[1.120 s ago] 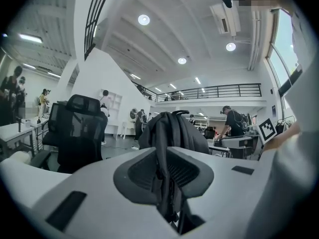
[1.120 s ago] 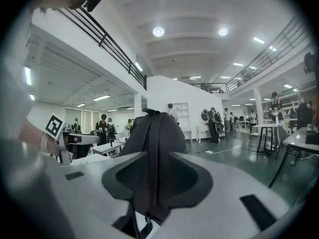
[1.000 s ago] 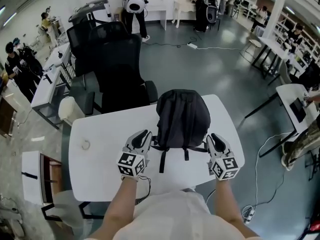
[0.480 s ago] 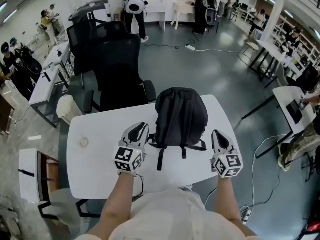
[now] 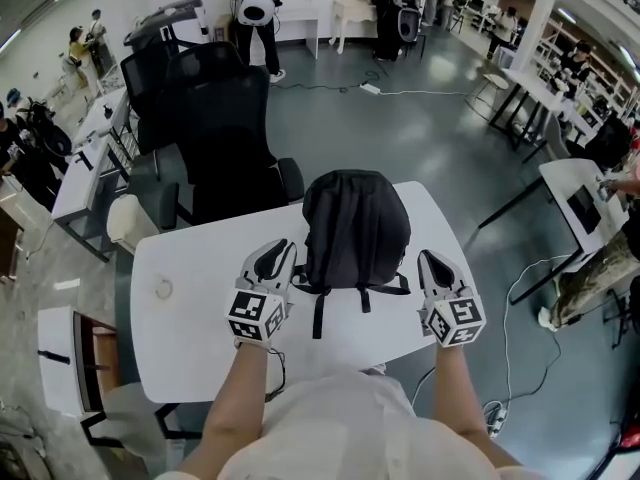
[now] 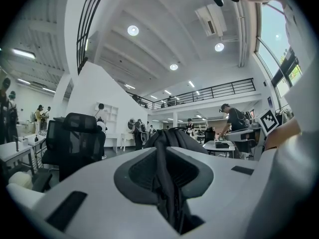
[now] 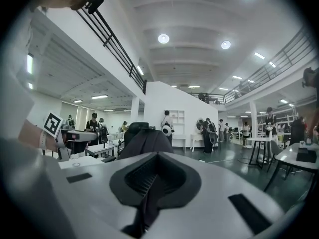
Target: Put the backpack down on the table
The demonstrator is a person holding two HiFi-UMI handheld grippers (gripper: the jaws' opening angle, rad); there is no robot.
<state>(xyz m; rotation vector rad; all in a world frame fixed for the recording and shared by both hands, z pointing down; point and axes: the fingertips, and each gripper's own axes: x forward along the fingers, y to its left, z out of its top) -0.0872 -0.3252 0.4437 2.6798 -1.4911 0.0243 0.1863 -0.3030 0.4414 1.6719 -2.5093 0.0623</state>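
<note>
Straps (image 6: 162,183) are now clamped in both left tool (image 5: 283,253) and right tool (image 5: 429,260), lifted slightly; we hold the backpack (image 5: 355,218), ready to lay it on the table (image 5: 190,303).

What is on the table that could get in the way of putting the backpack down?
Nothing visible. The left gripper and right gripper hold the backpack by its straps at the white table; the only other item, a small ring, lies far to the left.
</note>
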